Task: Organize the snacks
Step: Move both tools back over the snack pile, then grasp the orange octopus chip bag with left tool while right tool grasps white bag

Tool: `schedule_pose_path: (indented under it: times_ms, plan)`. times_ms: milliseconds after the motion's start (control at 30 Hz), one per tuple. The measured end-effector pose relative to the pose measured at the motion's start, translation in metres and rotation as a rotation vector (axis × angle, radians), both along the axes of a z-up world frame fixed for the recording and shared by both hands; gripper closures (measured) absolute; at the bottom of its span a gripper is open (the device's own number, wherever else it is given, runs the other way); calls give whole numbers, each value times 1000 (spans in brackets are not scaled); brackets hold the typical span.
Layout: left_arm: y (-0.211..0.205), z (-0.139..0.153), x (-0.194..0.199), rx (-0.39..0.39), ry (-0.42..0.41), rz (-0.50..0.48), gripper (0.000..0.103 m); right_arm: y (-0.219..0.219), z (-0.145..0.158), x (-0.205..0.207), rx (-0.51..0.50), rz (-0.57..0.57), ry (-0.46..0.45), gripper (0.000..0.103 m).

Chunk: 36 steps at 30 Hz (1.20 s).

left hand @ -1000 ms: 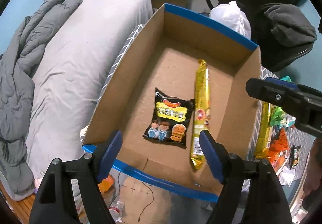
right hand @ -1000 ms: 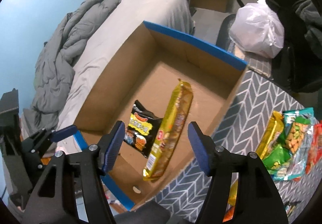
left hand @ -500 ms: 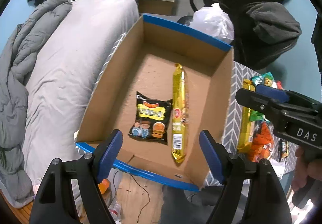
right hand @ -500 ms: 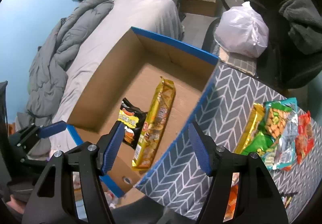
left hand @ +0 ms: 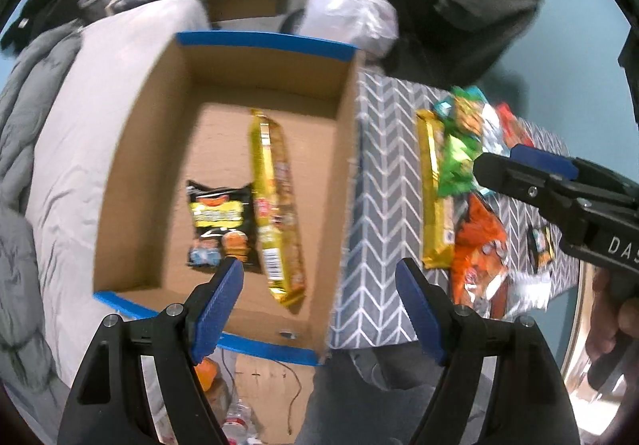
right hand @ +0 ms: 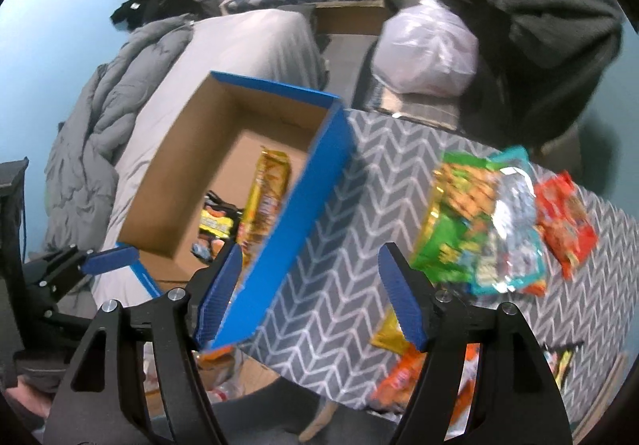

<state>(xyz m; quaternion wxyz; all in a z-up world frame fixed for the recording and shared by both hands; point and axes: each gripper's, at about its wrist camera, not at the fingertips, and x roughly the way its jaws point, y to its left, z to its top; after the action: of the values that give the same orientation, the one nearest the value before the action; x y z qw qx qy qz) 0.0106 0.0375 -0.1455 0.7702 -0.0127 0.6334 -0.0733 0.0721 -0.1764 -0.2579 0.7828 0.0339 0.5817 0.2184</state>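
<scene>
An open cardboard box (left hand: 151,133) with blue-taped rims (right hand: 287,213) stands at the left end of a chevron-patterned table (left hand: 383,173). Inside it lie a long gold snack pack (left hand: 275,205) and a black chip bag (left hand: 217,223). A heap of loose snacks lies on the cloth to the right: a gold pack (left hand: 433,197), a green bag (right hand: 455,213), an orange bag (left hand: 479,241) and a red bag (right hand: 567,221). My left gripper (left hand: 319,305) hangs open over the box's right wall, holding nothing. My right gripper (right hand: 309,293) is opening over the bare cloth, nothing between its fingers.
A bed with a grey duvet (right hand: 92,149) runs along the left of the box. Behind the table stand a white plastic bag (right hand: 427,53) and a chair draped in dark clothing (right hand: 551,13). A bottle and clutter lie on the floor (left hand: 239,417) below.
Both grippers have slid rightward, away from above the box toward the snack heap on the table. The right jaws stand a little wider. The box and its two snacks lie as before.
</scene>
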Motion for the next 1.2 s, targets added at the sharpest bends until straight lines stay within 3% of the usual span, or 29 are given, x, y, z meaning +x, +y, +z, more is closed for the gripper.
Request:
schedule_pose_path:
  times_ms: [233, 400, 633, 1200]
  plan:
    - [-50, -3, 0, -6, 13, -126, 23, -57, -4, -17, -28, -59, 13, 31]
    - [-78, -10, 1, -5, 38, -176, 23, -98, -8, -32, -40, -72, 21, 26]
    - [-115, -26, 0, 5, 80, -227, 23, -150, -25, -49, -54, -83, 53, 26]
    - [-176, -72, -21, 5, 209, -263, 23, -213, -76, -92, -101, 105, 137, 22]
